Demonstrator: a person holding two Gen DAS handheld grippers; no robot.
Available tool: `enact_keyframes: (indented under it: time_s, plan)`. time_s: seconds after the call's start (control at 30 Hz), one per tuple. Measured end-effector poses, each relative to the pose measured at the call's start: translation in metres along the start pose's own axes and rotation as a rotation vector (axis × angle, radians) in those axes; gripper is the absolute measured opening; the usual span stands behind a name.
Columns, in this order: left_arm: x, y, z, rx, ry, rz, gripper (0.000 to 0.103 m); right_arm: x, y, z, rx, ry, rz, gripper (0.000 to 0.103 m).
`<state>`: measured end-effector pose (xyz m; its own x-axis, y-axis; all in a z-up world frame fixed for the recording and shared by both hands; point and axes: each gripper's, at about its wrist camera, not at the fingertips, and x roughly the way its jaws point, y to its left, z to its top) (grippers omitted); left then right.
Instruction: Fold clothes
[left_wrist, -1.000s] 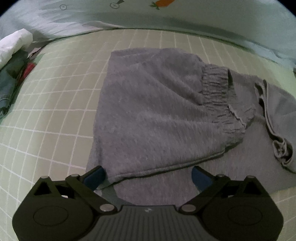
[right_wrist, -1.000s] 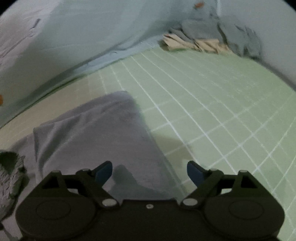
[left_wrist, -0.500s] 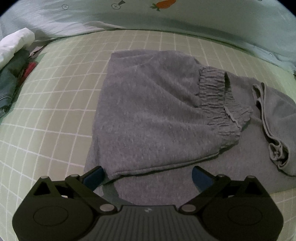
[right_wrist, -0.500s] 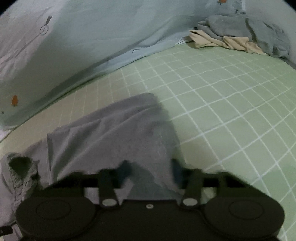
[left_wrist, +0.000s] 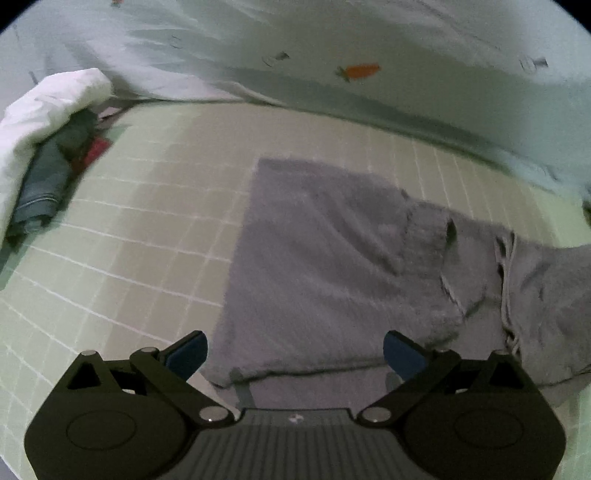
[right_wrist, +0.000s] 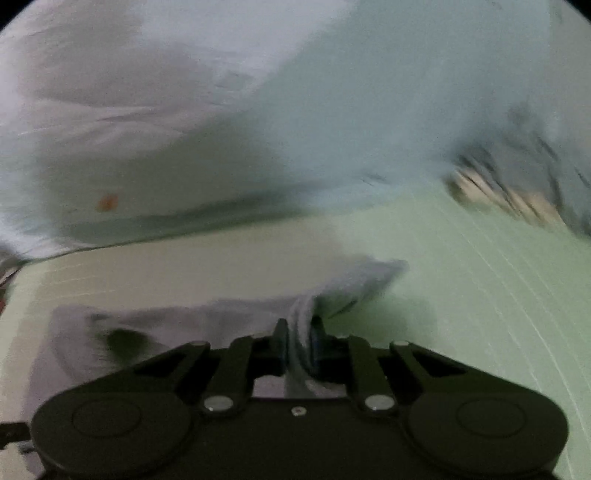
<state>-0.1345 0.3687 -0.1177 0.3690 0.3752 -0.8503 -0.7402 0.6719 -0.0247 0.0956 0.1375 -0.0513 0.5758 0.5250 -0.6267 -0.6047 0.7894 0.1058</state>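
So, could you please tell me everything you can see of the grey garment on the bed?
The grey garment looks like soft fleece or jersey, with a gathered elastic band and a drawstring-like cord. It lies partly folded on the green checked sheet, one layer over another. The left gripper is open with the near edge between its fingers, not pinched. The right gripper is shut on a bunched fold of it, lifting that part off the sheet.
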Motion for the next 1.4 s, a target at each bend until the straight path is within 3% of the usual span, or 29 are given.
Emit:
enact_keyframes:
  time_s: [0.17,0.27,0.3,0.37,0.4,0.47,0.53,0.67,0.83,1.0,1.17,1.2,1.27,1.4]
  plan:
    - [-0.012,0.030,0.006,-0.078,-0.039,0.031,0.100,0.007,0.095,0.003,-0.144,0.004,0.241,0.009]
    - [-0.014,0.047,0.002,-0.131,-0.028,0.055,0.101,0.036,0.135,-0.020,-0.125,0.155,0.386,0.012]
    - [-0.014,0.052,0.000,-0.147,-0.023,0.060,0.100,0.047,0.142,-0.030,-0.115,0.226,0.396,0.014]
    - [-0.015,0.061,-0.002,-0.175,-0.016,0.066,0.100,0.060,0.152,-0.048,-0.099,0.339,0.406,0.024]
    - [-0.017,0.064,-0.004,-0.183,-0.017,0.068,0.100,0.057,0.151,-0.051,-0.090,0.352,0.424,0.029]
    - [-0.017,0.067,-0.007,-0.195,-0.017,0.072,0.100,0.047,0.146,-0.053,-0.077,0.348,0.455,0.057]
    - [-0.014,0.065,-0.005,-0.201,-0.009,0.063,0.100,0.034,0.134,-0.047,-0.059,0.324,0.429,0.080]
    - [-0.009,0.049,0.004,-0.173,-0.015,0.000,0.100,0.015,0.089,-0.033,0.053,0.244,0.359,0.088]
    - [0.001,0.013,0.024,-0.074,-0.048,-0.121,0.098,0.012,0.032,-0.029,0.176,0.195,0.178,0.091]
    - [0.029,-0.023,0.045,0.012,-0.032,-0.211,0.072,0.008,0.003,-0.047,0.241,0.210,0.087,0.091]
    - [0.057,-0.052,0.060,0.072,0.000,-0.252,0.049,0.005,-0.004,-0.066,0.249,0.245,0.040,0.091]
    - [0.060,-0.055,0.062,0.074,0.008,-0.268,0.033,0.005,-0.004,-0.069,0.251,0.252,0.038,0.091]
    - [0.059,-0.063,0.065,0.088,0.006,-0.287,0.011,0.006,-0.005,-0.075,0.252,0.265,0.034,0.091]
    - [0.034,-0.084,0.063,0.180,-0.078,-0.294,0.008,0.004,-0.004,-0.080,0.244,0.276,0.044,0.091]
